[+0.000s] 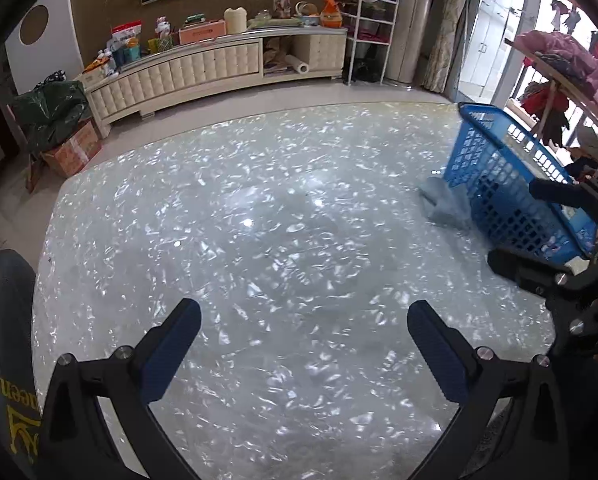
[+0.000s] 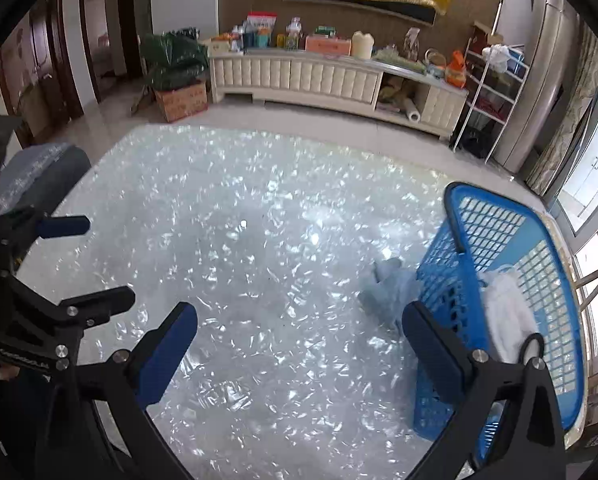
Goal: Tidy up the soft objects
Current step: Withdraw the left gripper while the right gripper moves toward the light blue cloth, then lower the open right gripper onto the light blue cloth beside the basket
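**Both grippers wide open over a bare counter, laundry basket at the right**

Left wrist view: the left gripper hangs over a shiny, pearl-flecked counter with its jaws spread wide and nothing between them. The stretch of counter ahead of the jaws carries nothing. At the right edge stands a blue basket of open lattice plastic, and a pale blue cloth lies on the counter touching its near wall. The right gripper reaches in from the right in front of the basket, covering part of its side. At the lower left a dark fabric shows yellow lettering, only partly readable, ending in "een". Beyond the counter a cream TV cabinet is crowded with boxes and bottles, and a white wire rack stands at its right end.

Right wrist view: the right gripper also holds its jaws far apart and empty, above bare counter. Its right jaw stands just in front of the basket's lattice wall. Inside the basket lies a white towel; the pale blue cloth rests outside, against the basket's left wall. The left gripper enters from the left edge, jaws parted. A cardboard box sits on the floor beside the cabinet; its print is too small to read.
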